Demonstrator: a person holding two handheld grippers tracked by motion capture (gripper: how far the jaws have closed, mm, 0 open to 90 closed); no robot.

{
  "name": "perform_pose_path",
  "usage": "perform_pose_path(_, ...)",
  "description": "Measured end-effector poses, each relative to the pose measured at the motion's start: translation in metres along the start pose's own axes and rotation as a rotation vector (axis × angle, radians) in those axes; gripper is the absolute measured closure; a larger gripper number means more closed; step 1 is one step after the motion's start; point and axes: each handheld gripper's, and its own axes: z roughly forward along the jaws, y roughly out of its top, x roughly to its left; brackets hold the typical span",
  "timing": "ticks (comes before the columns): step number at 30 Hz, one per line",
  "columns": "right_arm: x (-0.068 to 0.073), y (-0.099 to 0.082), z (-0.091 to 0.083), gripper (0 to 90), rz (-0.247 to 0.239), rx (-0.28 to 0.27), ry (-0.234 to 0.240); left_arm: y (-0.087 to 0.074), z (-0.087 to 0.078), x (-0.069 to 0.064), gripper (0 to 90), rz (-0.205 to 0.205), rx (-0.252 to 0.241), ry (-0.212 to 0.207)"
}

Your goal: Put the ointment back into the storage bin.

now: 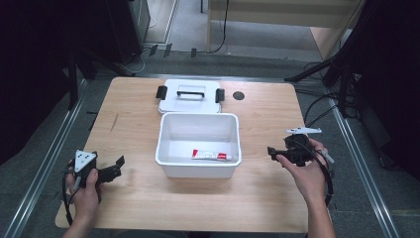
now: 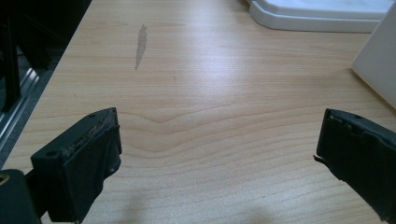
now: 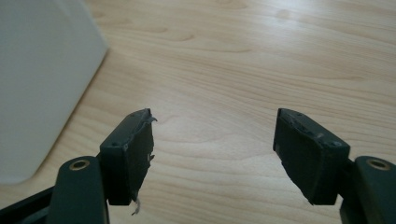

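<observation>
Toothpaste tube (image 1: 211, 155): lying flat inside white bin (image 1: 165, 148), by its near wall.
Bin: worktop centre, bare wood both sides.
Lid (image 1: 190, 95): flat behind bin, at far edge, black latches and handle up.
Left gripper (image 1: 117, 165): near-left corner, jaws spread, empty, over bare wood (image 2: 210, 135).
Right gripper (image 1: 273, 150): toward right edge, jaws released, empty (image 3: 212, 140).
Cut off: bin wall in both gripper views.
Worktop (image 1: 267, 198): light wood, grey scuff left (image 2: 140, 45), dark round hole far right.
Room: dark, grey floor, cables.
</observation>
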Motion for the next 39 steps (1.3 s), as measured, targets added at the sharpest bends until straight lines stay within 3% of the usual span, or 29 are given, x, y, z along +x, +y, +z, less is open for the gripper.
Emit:
perform_pose_path(3,-0.004,-0.007,0.001,29.4,0.032,-0.043,-0.017,0.0,0.0,0.0,0.6,0.0,0.001,0.0)
perform_pose_path(6,-0.012,-0.023,0.004,30.6,0.091,-0.122,-0.052,0.0,0.0,0.0,0.6,-0.001,0.0,0.0)
perform_pose_path(11,-0.019,-0.037,0.004,30.3,0.108,-0.2,-0.096,0.0,0.0,0.0,0.6,-0.001,0.002,0.0)
perform_pose_path(12,-0.022,-0.044,0.004,30.4,0.1,-0.241,-0.123,0.0,0.0,0.0,0.6,-0.002,0.001,0.001)
perform_pose_path(15,-0.026,-0.054,0.004,30.5,0.09,-0.273,-0.151,0.0,0.0,0.0,0.6,-0.004,0.001,0.0)
perform_pose_path(25,-0.05,-0.082,0.001,30.3,0.109,-0.328,-0.19,0.0,0.0,0.0,0.6,-0.003,0.0,0.001)
perform_pose_path(28,-0.062,-0.094,-0.001,30.3,0.123,-0.346,-0.229,0.0,0.0,0.001,0.6,-0.002,0.004,0.0)
perform_pose_path(33,-0.073,-0.103,0.002,30.5,0.166,-0.368,-0.228,0.0,0.0,0.001,0.6,-0.005,0.007,-0.003)
perform_pose_path(39,-0.076,-0.105,0.006,32.0,0.208,-0.384,-0.252,0.0,0.001,0.001,0.6,-0.007,0.007,-0.002)
